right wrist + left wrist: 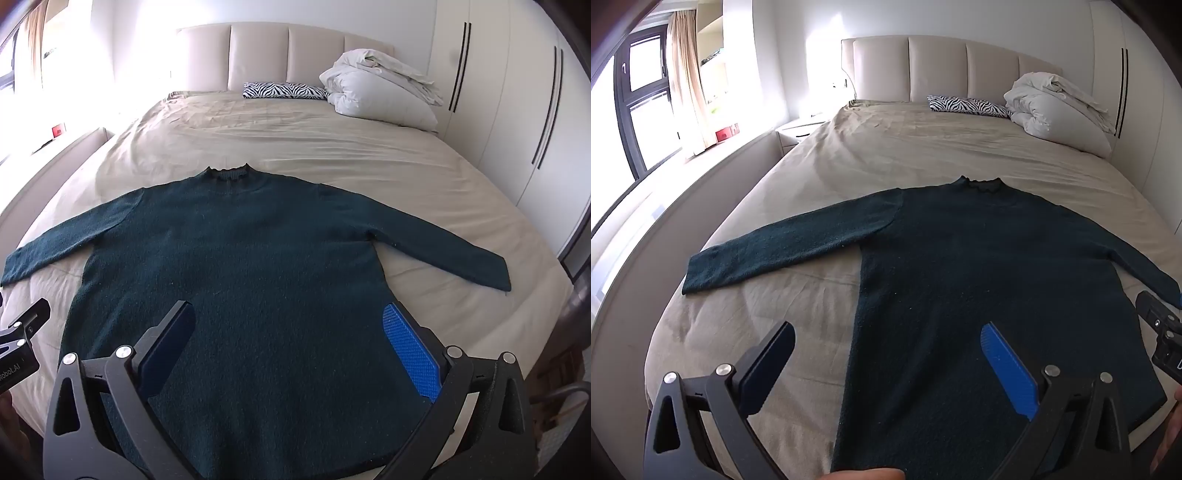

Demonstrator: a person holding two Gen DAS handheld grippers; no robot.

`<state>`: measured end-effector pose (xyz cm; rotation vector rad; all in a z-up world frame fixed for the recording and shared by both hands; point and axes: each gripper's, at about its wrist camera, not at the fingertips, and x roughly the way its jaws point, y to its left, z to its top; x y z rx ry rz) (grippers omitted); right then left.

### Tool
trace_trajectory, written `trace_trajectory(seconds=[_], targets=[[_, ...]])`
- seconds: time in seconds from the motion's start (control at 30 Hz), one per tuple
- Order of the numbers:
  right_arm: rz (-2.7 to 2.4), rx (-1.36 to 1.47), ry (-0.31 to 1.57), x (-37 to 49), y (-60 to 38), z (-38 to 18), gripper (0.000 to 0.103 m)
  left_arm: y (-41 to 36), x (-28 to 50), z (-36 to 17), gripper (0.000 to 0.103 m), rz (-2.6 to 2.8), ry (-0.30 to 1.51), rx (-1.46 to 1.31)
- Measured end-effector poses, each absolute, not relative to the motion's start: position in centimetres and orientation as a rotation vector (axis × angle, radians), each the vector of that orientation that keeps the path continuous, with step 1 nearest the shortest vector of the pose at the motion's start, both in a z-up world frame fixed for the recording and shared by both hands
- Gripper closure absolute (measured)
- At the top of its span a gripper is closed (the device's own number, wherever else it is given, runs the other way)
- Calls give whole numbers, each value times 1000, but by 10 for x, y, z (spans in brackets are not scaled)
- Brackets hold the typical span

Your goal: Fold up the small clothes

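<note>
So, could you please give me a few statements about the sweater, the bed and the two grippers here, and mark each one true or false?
1. The dark teal knitted long-sleeved sweater lies spread flat on the beige bed sheet, both sleeves stretched out. True.
2. The left gripper is shut on the sweater's hem. False: its jaws stand wide open above the fabric, holding nothing.
3. The right gripper is open and empty. True.
4. The zebra-striped pillow lies on top of the sweater. False: it lies far off by the padded cream headboard, beside the bundled white duvet.
5. The sweater's collar points toward the headboard. True.
</note>
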<state>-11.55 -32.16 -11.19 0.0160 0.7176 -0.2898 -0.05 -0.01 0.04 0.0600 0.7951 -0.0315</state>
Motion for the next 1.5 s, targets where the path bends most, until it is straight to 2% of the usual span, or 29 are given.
trace_trajectory(seconds=[1.5], targets=[[-288, 18, 726, -117, -322, -122, 0, -1, 0, 0, 0, -29, 796, 62]])
